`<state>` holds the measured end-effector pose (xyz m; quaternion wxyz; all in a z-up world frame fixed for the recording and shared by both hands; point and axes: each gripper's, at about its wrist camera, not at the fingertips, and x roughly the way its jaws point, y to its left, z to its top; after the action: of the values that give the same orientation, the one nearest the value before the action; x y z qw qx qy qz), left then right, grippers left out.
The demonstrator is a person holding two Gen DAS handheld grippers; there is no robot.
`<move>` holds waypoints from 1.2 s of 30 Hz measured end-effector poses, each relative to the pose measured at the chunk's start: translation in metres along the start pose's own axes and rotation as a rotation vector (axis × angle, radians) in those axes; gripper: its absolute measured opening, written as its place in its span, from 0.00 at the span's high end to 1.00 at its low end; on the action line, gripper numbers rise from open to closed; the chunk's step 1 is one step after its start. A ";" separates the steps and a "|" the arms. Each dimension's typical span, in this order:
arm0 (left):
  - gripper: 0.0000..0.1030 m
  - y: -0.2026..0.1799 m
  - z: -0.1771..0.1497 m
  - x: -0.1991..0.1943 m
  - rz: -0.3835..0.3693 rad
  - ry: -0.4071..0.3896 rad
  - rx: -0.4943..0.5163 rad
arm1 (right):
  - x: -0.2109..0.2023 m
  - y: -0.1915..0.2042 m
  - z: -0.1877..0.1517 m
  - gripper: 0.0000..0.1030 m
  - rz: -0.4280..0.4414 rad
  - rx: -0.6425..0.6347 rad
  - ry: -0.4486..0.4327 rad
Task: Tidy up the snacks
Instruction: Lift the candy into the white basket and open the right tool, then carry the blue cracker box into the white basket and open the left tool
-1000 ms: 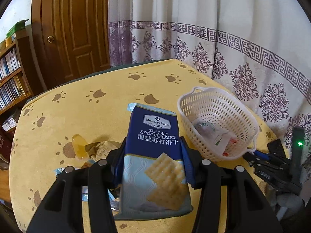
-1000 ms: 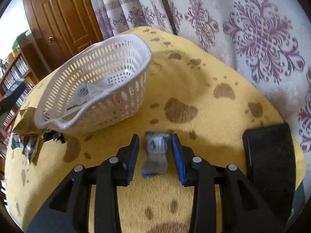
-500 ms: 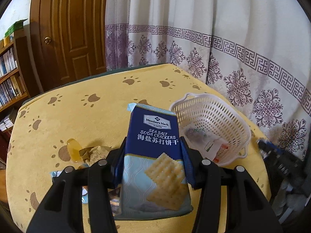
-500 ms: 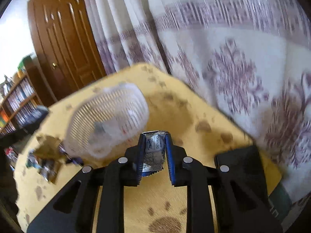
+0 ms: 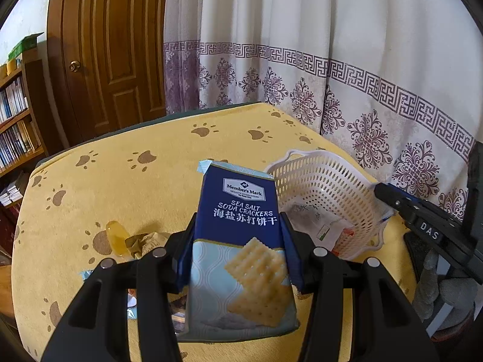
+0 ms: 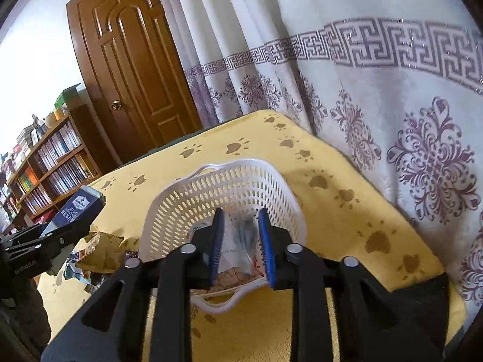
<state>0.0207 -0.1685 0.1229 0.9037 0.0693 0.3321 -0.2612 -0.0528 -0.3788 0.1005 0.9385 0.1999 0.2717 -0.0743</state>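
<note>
My left gripper point(image 5: 238, 223) is shut on a blue sea salt soda cracker pack point(image 5: 241, 241), held upright above the yellow paw-print tablecloth. The white mesh basket point(image 5: 326, 181) stands to its right with a few packets inside. My right gripper point(image 6: 241, 220) hovers over the basket point(image 6: 181, 199), jaws opening. A small blurred silver-blue packet point(image 6: 246, 232) sits loose between the pads, which do not press it. The right gripper's tip point(image 5: 392, 196) shows at the basket's right edge in the left wrist view. The cracker pack point(image 6: 80, 208) appears at far left in the right wrist view.
Loose wrappers point(image 5: 145, 241) and a yellow jelly cup point(image 5: 116, 235) lie left of the basket. A black pad point(image 6: 422, 301) sits at the table's right corner. A patterned curtain point(image 6: 392, 90) hangs behind, with a wooden door point(image 5: 114, 45) and bookshelf point(image 6: 51, 163) at left.
The right gripper closed on the small packet on the table, lifted it over the basket, and its jaws have now parted. The left gripper kept holding the cracker pack, nearly still.
</note>
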 end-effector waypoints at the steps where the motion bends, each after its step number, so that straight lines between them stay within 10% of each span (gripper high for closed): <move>1: 0.51 0.000 0.000 0.001 0.000 0.001 -0.001 | 0.000 -0.002 -0.002 0.57 -0.004 0.012 -0.007; 25: 0.44 -0.078 0.040 0.057 -0.236 0.009 0.063 | -0.027 -0.031 -0.051 0.57 -0.045 0.113 -0.028; 27: 0.28 -0.081 0.044 0.066 -0.226 0.002 0.058 | -0.027 -0.031 -0.053 0.57 -0.041 0.113 -0.021; 36: 0.27 -0.038 0.039 0.062 -0.182 0.008 -0.060 | -0.028 -0.026 -0.058 0.57 -0.024 0.128 -0.014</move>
<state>0.0629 -0.2391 0.1155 0.8766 0.0130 0.3484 -0.3318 -0.1102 -0.3782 0.0621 0.9246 0.2557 0.2623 -0.1043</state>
